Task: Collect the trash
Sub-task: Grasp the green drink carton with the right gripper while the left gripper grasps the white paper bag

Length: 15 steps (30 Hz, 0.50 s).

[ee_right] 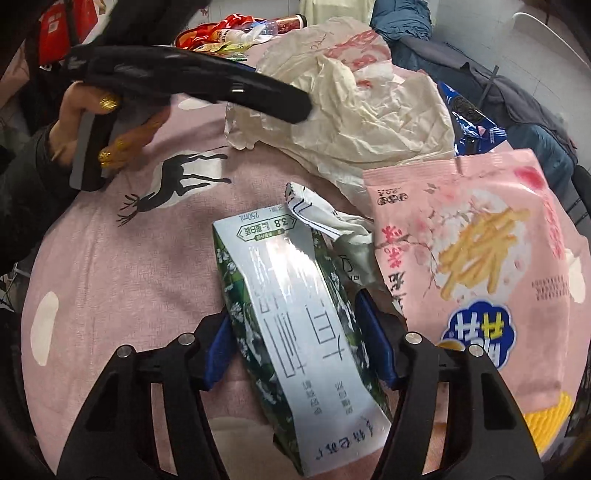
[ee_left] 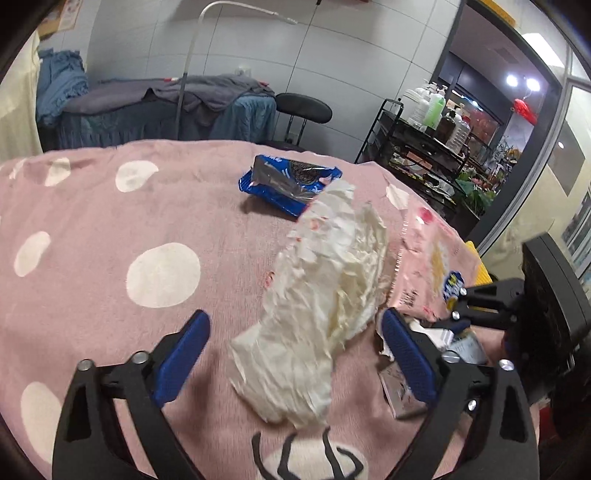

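A crumpled white plastic bag (ee_left: 325, 295) lies on the pink dotted blanket (ee_left: 110, 229), between the blue pads of my left gripper (ee_left: 295, 328), which is open around its near end. A blue cookie wrapper (ee_left: 288, 182) lies beyond it and a pink snack bag (ee_left: 432, 266) to the right. In the right wrist view my right gripper (ee_right: 295, 321) has its pads against both sides of a green and white milk carton (ee_right: 295, 332). The pink snack bag (ee_right: 476, 266), white bag (ee_right: 362, 122) and blue wrapper (ee_right: 469, 122) lie beyond.
A flattened white carton (ee_right: 325, 218) lies behind the milk carton. The left gripper's black body and the holding hand (ee_right: 92, 122) are at upper left. Bottles and red packaging (ee_right: 236, 29) lie at the blanket's far edge. A black stool (ee_left: 303, 107) and shelf cart (ee_left: 424, 136) stand beyond the bed.
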{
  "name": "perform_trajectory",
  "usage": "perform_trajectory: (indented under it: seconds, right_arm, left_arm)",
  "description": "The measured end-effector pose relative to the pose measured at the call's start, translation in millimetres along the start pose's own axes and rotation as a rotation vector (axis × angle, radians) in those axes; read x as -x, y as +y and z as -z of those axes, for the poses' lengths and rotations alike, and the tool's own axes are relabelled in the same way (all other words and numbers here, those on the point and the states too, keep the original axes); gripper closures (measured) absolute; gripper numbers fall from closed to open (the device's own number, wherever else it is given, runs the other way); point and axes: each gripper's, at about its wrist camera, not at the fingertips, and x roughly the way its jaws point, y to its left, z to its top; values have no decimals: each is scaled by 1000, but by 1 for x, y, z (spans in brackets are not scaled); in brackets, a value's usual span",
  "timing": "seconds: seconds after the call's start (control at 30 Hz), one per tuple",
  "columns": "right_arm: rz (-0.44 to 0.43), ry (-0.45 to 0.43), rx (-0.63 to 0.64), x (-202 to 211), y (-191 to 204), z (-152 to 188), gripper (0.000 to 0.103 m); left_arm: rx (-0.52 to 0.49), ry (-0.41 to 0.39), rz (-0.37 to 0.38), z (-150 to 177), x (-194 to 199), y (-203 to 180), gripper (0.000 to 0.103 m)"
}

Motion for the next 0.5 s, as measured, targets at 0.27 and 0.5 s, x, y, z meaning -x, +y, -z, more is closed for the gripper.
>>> perform_trajectory:
  seconds: [0.27,0.5]
  right_arm:
    - [-1,-73,-86,15,5,6,49]
    - [-10,-215,-173,53,22,15,52]
  left_arm:
    - [-21,17,-1,4,-6,-14,67]
    - [-22,-111,-53,13,40,-28,73]
